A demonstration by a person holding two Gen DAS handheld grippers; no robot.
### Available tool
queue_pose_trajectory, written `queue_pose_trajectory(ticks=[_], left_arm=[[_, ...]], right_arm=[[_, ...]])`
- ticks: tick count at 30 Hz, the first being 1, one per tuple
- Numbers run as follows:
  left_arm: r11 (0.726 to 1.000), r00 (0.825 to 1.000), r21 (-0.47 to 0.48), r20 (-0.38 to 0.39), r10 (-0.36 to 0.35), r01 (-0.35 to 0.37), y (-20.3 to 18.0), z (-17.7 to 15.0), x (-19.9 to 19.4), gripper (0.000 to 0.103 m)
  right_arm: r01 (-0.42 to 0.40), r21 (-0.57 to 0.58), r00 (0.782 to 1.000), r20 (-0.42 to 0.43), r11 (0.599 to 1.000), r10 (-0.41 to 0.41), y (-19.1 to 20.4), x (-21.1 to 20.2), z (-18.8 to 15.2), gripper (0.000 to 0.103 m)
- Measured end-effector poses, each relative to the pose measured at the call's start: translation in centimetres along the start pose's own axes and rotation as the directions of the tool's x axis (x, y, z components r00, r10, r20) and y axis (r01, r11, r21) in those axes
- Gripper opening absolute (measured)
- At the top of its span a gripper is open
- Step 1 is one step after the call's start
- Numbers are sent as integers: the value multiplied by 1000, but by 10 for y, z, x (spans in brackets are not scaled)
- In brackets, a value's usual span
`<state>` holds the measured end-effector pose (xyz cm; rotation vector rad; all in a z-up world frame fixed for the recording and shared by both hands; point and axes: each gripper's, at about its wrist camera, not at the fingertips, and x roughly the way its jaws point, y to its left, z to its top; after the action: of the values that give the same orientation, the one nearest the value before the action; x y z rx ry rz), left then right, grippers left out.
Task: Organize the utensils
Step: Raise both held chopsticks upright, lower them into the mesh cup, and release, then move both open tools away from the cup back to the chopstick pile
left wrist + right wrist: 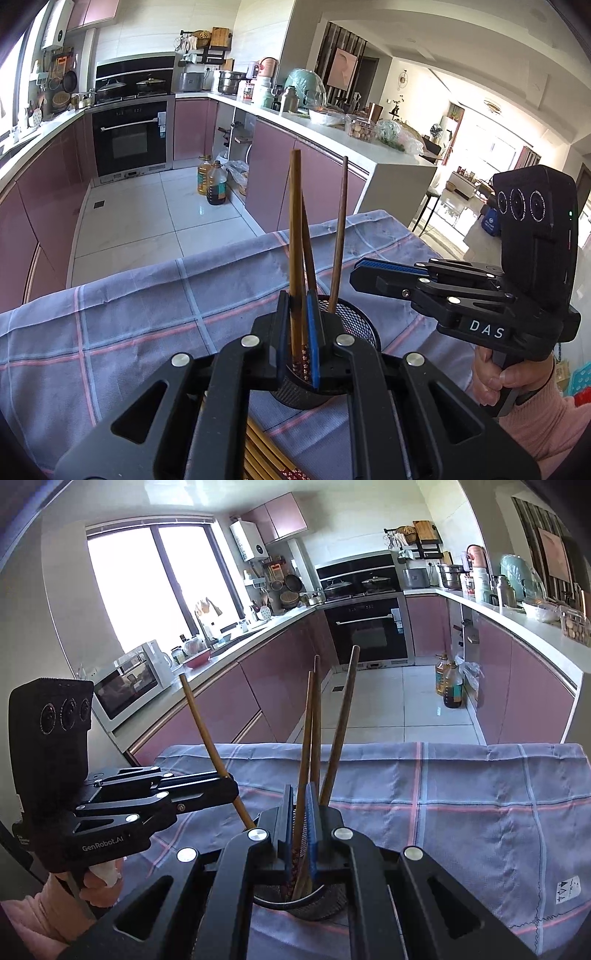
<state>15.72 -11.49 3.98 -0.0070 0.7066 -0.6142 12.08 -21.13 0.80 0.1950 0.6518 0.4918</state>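
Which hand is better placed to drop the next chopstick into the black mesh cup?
Left, probably. The left gripper is shut on a chopstick directly above the mesh cup, so it need only release. The right gripper sits beside the cup, with no chopstick clearly held.

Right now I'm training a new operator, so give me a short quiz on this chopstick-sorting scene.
1. True or false: the round black mesh cup lies tipped over on the blue plaid cloth.
2. What does the left gripper clamp? A: a brown wooden chopstick. B: a metal spoon. C: nothing.
3. Fill in: the right gripper is ___ on another chopstick.
Key: 1 false, it stands upright; 2 A; 3 shut.
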Motion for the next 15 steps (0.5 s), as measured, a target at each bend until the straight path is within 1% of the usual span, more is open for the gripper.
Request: queue_pose_trajectory(ticks=[5, 8, 11, 13, 15], left_arm=[[1000, 1000, -19, 4, 1, 0, 6, -3, 3, 13], [999, 1000, -32, 9, 4, -4, 9, -7, 1, 14], [999, 999, -38, 35, 25, -24, 13, -13, -7, 17], [998, 997, -44, 64, 49, -46, 17, -19, -17, 26], [997, 993, -52, 97, 62, -57, 22, -27, -30, 30]], right_arm=[[6, 16, 1000, -1, 1000, -6, -3, 0, -3, 8], [6, 21, 1000, -1, 1000, -6, -5, -1, -5, 8], [7, 3, 1000, 7, 1000, -7, 1, -5, -7, 13], [-1, -25, 1000, 16, 1000, 1, 10, -11, -10, 17], [-25, -48, 999, 19, 999, 26, 19, -15, -15, 24]])
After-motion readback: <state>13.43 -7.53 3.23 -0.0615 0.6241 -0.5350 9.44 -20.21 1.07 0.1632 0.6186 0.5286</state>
